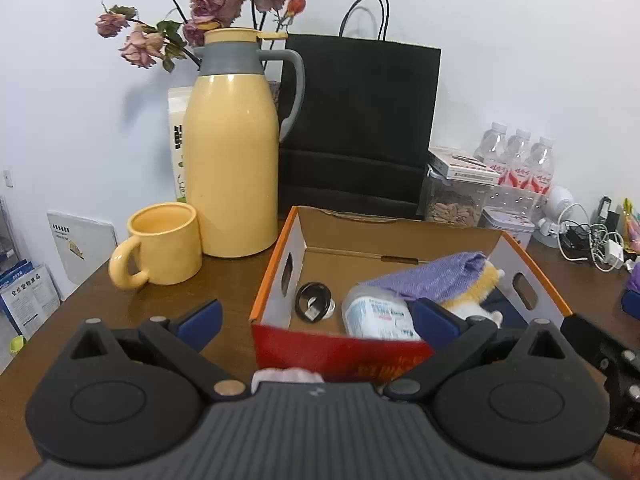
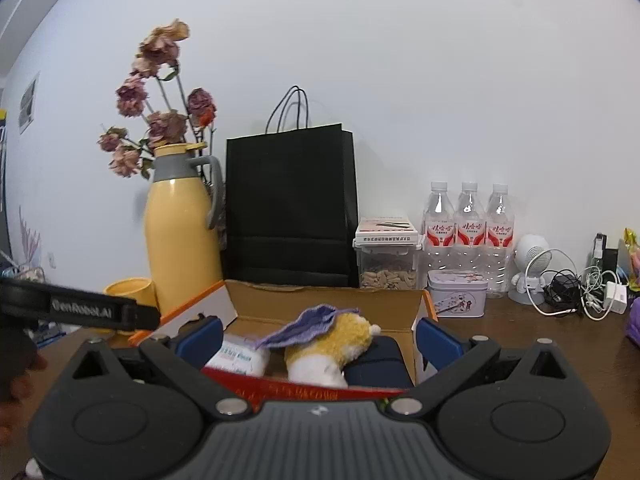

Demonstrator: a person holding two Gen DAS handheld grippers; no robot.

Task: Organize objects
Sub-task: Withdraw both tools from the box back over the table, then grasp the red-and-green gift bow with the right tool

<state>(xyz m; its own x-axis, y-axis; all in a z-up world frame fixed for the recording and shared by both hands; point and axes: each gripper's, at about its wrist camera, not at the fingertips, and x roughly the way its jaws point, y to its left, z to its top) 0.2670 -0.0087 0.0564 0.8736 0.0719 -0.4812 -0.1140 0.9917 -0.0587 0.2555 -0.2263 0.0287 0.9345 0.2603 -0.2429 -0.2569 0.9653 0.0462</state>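
Both the left gripper [image 1: 316,320] and right gripper [image 2: 318,336] hang released and empty near the cardboard box [image 1: 276,276], which gathers the loose things: purple cloth [image 1: 436,276], plush toy [image 2: 332,344], wipes packet [image 1: 380,316] and black ring [image 1: 314,302], keeping the table [image 1: 224,276] tidy.

A yellow jug [image 1: 232,152] stands beside a yellow mug [image 1: 164,244], a black paper bag [image 1: 360,120] and 3 water bottles [image 2: 466,220].

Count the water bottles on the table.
3 water bottles, side by side against the wall, right of the black bag, behind the tin. Others may be hidden.
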